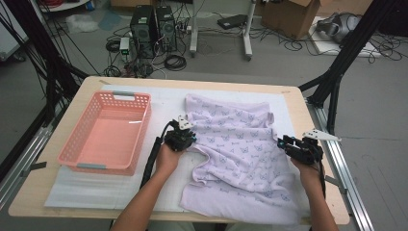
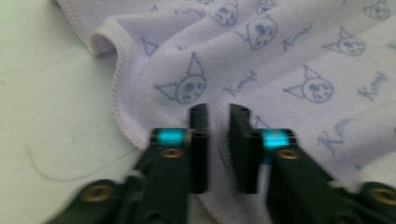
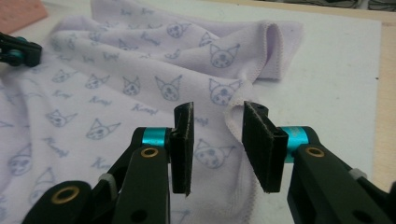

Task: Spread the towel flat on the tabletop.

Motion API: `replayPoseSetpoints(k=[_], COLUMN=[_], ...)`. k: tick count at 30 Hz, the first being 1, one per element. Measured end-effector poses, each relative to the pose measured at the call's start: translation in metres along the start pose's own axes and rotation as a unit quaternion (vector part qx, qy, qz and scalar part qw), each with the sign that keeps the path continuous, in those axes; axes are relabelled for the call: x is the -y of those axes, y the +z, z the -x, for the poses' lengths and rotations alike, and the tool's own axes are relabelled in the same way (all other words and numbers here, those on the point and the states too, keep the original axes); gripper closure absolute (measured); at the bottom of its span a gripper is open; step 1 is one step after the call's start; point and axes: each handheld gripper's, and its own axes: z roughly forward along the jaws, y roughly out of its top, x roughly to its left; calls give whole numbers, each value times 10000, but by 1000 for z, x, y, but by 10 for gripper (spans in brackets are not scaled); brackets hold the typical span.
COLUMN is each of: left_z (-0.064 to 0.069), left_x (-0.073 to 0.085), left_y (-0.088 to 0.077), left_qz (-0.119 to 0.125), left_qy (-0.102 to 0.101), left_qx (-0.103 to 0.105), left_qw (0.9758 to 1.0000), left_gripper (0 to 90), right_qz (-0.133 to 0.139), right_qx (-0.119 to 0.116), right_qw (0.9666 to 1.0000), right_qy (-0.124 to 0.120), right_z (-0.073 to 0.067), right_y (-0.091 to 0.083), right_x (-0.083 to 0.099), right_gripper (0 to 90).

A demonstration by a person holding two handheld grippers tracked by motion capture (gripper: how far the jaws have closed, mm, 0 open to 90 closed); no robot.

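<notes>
On the white mat: everything sits here, on a wooden table.
Left gripper: jaws drawn close, pinching a fold of the towel near its hemmed edge.
Right gripper: jaws spread — the towel's hem lies between them, pads not pressing.
Towel: lilac, cat-face print, rumpled — spread between both grippers.
Basket: pink, just left of the towel.

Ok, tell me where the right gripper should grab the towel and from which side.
Take the towel by its stitched right hem, coming in from the bare table side. The hem curls up just ahead of the right gripper, whose jaws stand apart around it, so they can likely close on a single raised layer.
</notes>
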Motion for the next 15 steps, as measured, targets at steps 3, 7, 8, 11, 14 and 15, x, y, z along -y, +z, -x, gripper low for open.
replayPoseSetpoints(k=[3, 7, 8, 11, 14, 15], left_z=[-17, -41, -43, -43, -43, -41], left_x=[-2, -8, -10, -10, -7, -7], left_y=[2, 3, 2, 1, -2, -5], left_qz=[287, 483, 561, 602, 473, 483], left_qy=[-419, -942, -995, -1054, -1329, -1282], left_qx=[-444, -592, -546, -505, -93, -50], left_qw=[9977, 9926, 9920, 9913, 9900, 9906], left_gripper=[866, 866, 865, 839, 586, 554], right_qz=[-36, -136, -162, -363, -678, -811], right_qx=[-104, -206, -241, -479, -645, -537], right_qw=[9999, 9996, 9995, 9980, 9950, 9942], right_qy=[-67, -112, -132, -186, -360, -460], right_z=[-4, -8, -9, -12, -17, -18], right_y=[0, 2, 3, 10, 21, 26], right_x=[3, 6, 6, 8, 11, 12], right_gripper=[634, 627, 623, 592, 563, 556])
